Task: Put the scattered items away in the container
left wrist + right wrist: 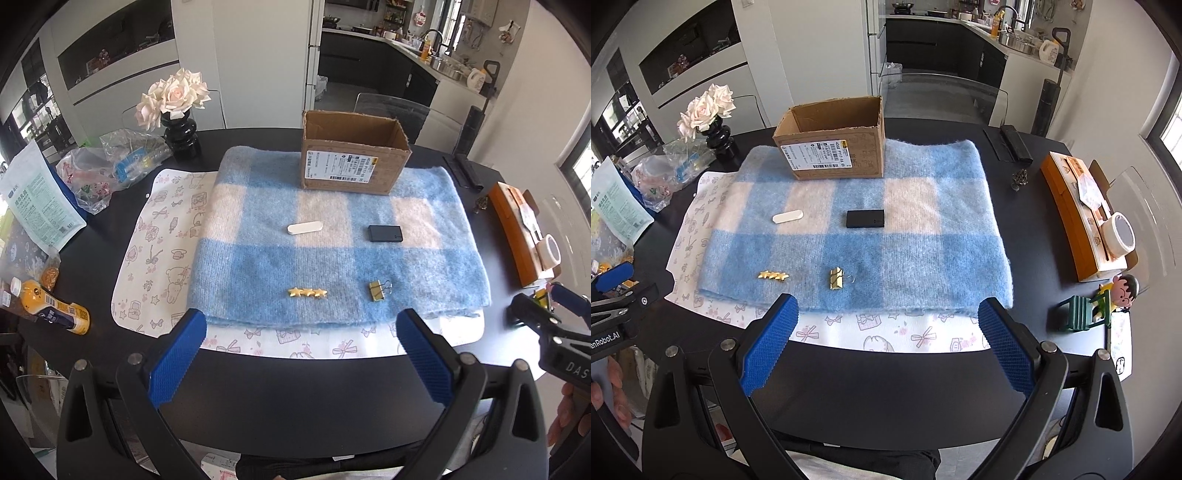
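Observation:
An open cardboard box (354, 155) (833, 142) stands at the far edge of a blue and white checked blanket (332, 254) (905, 243). On the blanket lie a white oblong piece (304, 228) (788, 216), a black rectangular block (385, 233) (865, 218), a gold star hair clip (307, 292) (773, 275) and a gold binder clip (378, 291) (837, 278). My left gripper (301, 325) is open and empty, near the blanket's front edge. My right gripper (886, 314) is open and empty, also at the front edge.
A black vase of pale roses (177, 110) and plastic bags (107, 170) sit at the back left. An orange box (1078, 218) with a tape roll (1119, 234), a toy figure on a green chair (1100, 302) and a black case (1015, 144) sit on the right.

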The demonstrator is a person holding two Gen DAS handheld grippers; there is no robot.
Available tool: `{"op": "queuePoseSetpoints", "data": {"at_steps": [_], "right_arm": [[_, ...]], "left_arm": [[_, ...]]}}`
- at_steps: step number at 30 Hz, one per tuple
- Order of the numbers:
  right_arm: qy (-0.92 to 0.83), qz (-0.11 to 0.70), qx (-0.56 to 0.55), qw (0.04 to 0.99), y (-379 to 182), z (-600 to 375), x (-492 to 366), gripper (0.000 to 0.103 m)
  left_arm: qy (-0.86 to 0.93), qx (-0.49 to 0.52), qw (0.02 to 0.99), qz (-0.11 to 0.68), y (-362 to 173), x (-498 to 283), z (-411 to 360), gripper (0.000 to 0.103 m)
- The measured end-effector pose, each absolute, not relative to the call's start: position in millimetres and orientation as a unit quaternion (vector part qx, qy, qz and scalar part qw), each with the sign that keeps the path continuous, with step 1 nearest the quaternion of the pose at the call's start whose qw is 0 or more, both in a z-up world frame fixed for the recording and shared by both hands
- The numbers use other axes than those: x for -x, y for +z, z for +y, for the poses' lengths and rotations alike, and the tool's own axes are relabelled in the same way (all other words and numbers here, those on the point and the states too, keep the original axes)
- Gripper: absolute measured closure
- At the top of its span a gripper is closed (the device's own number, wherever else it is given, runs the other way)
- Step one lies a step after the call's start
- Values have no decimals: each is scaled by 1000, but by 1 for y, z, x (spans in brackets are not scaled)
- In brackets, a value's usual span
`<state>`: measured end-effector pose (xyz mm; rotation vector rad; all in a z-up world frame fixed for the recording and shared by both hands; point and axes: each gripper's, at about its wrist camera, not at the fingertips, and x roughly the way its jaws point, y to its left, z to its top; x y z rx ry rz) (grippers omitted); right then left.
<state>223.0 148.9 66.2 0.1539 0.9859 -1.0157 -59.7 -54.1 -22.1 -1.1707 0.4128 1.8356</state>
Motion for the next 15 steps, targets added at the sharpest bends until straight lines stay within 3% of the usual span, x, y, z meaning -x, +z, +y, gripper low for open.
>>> {"op": "queuePoseSetpoints", "data": {"at_steps": [15], "right_arm": [[-469, 451, -81, 755, 51, 153, -226, 4]], "left_arm": [[731, 489, 452, 151, -43, 65, -57, 0]]}}
